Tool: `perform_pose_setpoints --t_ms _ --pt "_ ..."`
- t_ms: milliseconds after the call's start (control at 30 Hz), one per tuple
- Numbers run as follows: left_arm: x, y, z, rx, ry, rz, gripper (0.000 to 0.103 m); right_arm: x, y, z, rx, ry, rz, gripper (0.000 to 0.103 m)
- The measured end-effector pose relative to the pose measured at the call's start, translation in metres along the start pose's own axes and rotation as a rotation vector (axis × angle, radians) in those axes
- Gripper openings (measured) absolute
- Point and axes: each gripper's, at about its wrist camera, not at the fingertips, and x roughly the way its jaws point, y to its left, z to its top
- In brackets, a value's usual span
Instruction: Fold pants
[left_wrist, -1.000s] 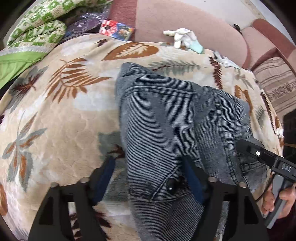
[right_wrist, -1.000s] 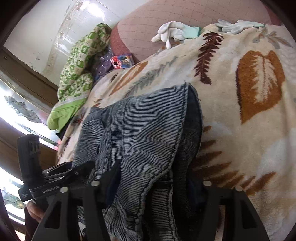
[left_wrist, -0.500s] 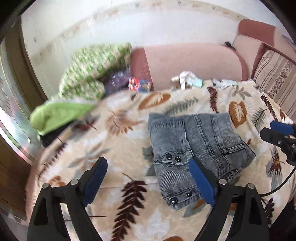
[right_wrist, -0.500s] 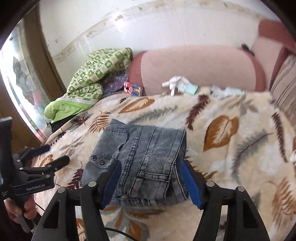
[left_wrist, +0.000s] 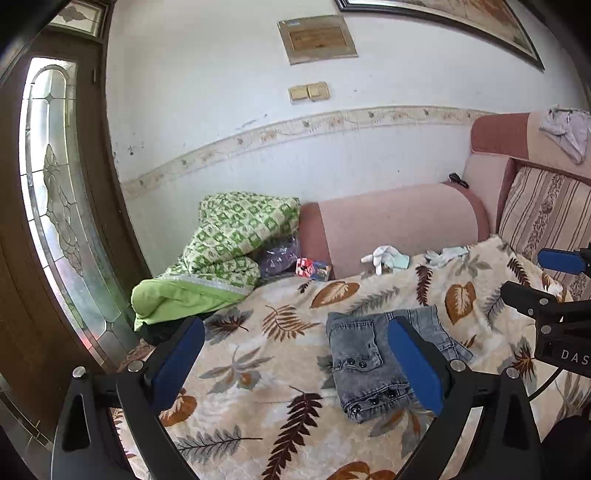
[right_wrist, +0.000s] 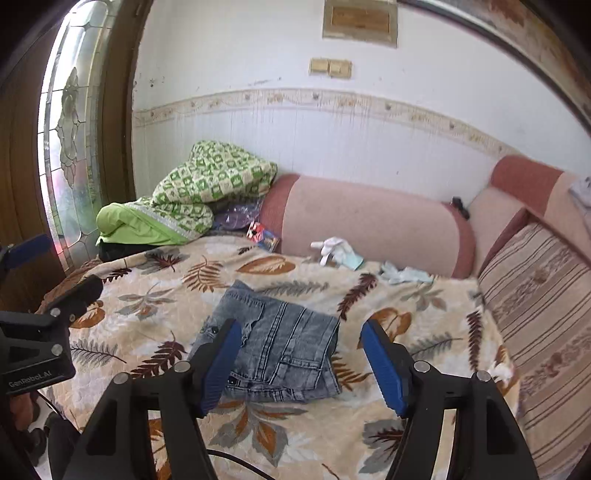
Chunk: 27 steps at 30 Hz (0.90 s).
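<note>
The grey denim pants (left_wrist: 365, 362) lie folded into a compact rectangle on the leaf-patterned blanket (left_wrist: 266, 332); they also show in the right wrist view (right_wrist: 280, 343). My left gripper (left_wrist: 295, 362) is open and empty, raised well above and back from the pants. My right gripper (right_wrist: 301, 365) is open and empty too, held above the near edge of the pants. The right gripper also shows in the left wrist view (left_wrist: 554, 291) at the right edge. The left gripper shows in the right wrist view (right_wrist: 44, 280) at the left edge.
A green quilt (left_wrist: 229, 247) is piled at the sofa's far left by the door (left_wrist: 55, 206). White gloves (left_wrist: 384, 256) and a small colourful packet (left_wrist: 314, 267) lie by the pink armrest (left_wrist: 399, 221). A striped cushion (right_wrist: 543, 295) lines the right side.
Both grippers have let go of the pants and pulled up and back. The folded pants now lie free on the blanket, far smaller in both views.
</note>
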Motion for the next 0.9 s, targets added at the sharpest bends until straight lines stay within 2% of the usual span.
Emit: perform_pose_setpoints --t_ms 167,400,900 --pt "-0.032 0.013 0.009 -0.04 -0.069 0.03 0.103 -0.036 0.012 0.011 -0.043 -0.065 -0.046 0.073" --pt "-0.05 0.018 0.008 -0.053 -0.096 0.052 0.103 -0.066 0.022 0.018 -0.077 -0.134 -0.111 0.073" --pt "-0.063 0.025 0.011 -0.098 -0.157 0.091 0.103 -0.075 0.024 0.022 -0.089 -0.171 -0.159 0.074"
